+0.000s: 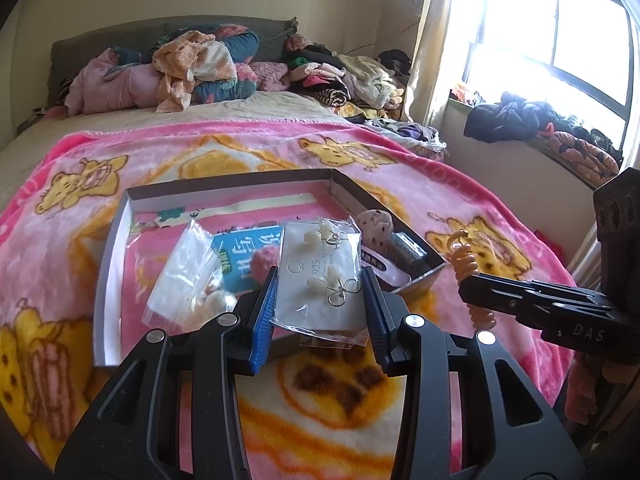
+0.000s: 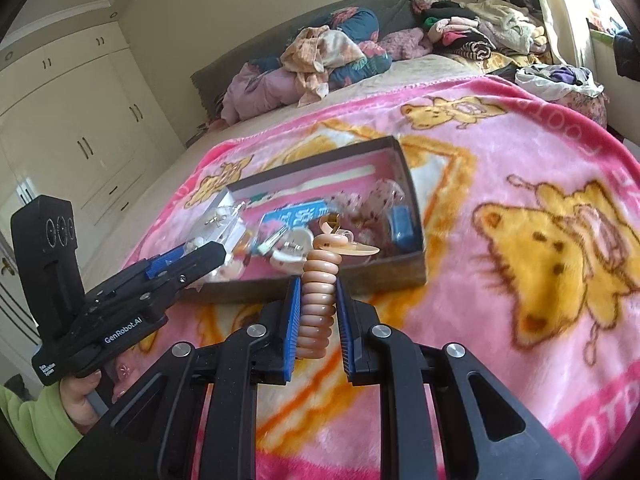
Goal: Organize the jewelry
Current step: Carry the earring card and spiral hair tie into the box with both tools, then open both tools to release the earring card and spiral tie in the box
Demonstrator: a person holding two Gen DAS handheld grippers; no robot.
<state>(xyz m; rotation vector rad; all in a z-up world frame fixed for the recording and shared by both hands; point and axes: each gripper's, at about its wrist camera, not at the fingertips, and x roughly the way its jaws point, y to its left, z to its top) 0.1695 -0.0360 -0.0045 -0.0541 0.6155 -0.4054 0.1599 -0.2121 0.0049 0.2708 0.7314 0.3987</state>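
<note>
My left gripper point(image 1: 318, 286) is shut on a clear packet holding a white earring card point(image 1: 318, 276) with pearl and silver earrings, lifted above the near edge of a shallow brown box point(image 1: 116, 236). In the right wrist view that gripper point(image 2: 200, 258) reaches in from the left. My right gripper point(image 2: 318, 300) is shut on a peach coiled spiral band point(image 2: 318, 300), upright between the blue pads point(image 2: 294, 312). From the left wrist view, the coil point(image 1: 466, 262) and right gripper point(image 1: 476, 284) sit at the right. The box point(image 2: 416, 208) lies on a pink bear blanket point(image 2: 520, 168).
Inside the box lie a small clear bag point(image 1: 188, 268), a blue printed card point(image 1: 236, 256), a spotted pouch point(image 1: 374, 226) and a dark blue item point(image 2: 402, 224). Piled clothes point(image 1: 192, 68) cover the bed's far end. A window sill with dark clothing point(image 1: 516, 116) is at right; wardrobes point(image 2: 80, 120) at left.
</note>
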